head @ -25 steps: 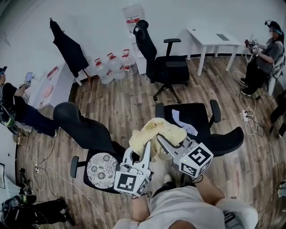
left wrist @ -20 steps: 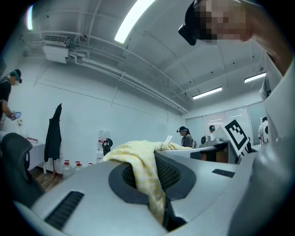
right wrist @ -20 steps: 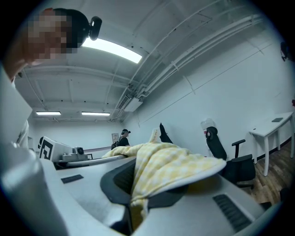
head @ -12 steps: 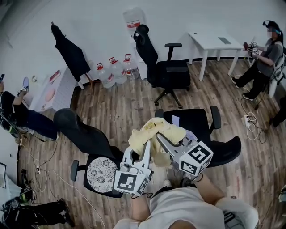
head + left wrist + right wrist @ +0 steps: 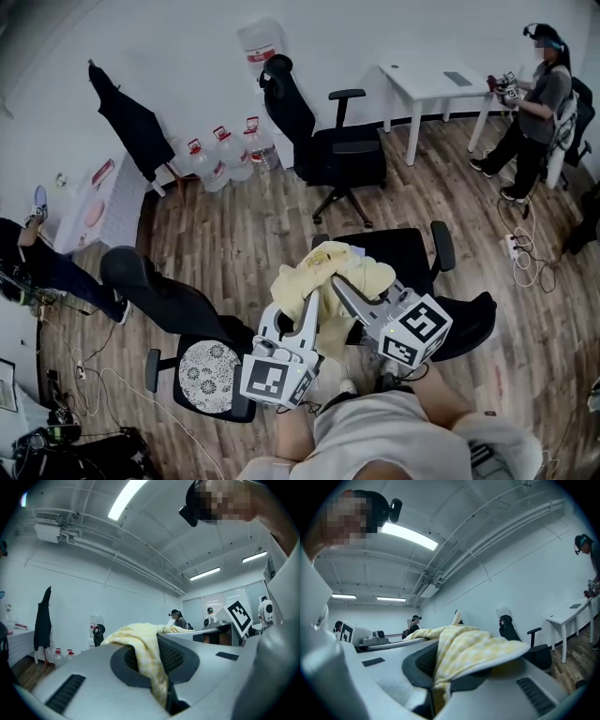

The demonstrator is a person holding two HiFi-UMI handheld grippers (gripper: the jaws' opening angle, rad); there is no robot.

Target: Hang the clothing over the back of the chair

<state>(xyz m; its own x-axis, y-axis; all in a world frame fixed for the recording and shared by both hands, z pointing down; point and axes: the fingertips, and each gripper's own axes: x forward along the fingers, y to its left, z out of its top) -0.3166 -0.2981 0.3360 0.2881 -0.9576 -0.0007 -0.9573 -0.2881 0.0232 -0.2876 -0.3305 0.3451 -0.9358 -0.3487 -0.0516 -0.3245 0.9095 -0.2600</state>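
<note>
A pale yellow checked piece of clothing hangs bunched between both grippers, above the seat of a black office chair. The left gripper is shut on its left part, the right gripper on its right part. In the left gripper view the clothing drapes over the closed jaws of the left gripper. The right gripper view shows the clothing pinched by the right gripper and spilling over its top. A second black chair with a tall back and a patterned seat cushion stands to the left.
A third black chair stands near the far wall beside water bottles. A white table is at the back right, a person next to it. A dark coat hangs at the back left. Cables lie on the wood floor.
Both grippers have carried the clothing together across the room, still shut on it. The chairs have shifted left and down in the head view. The person at the back right now stands.
</note>
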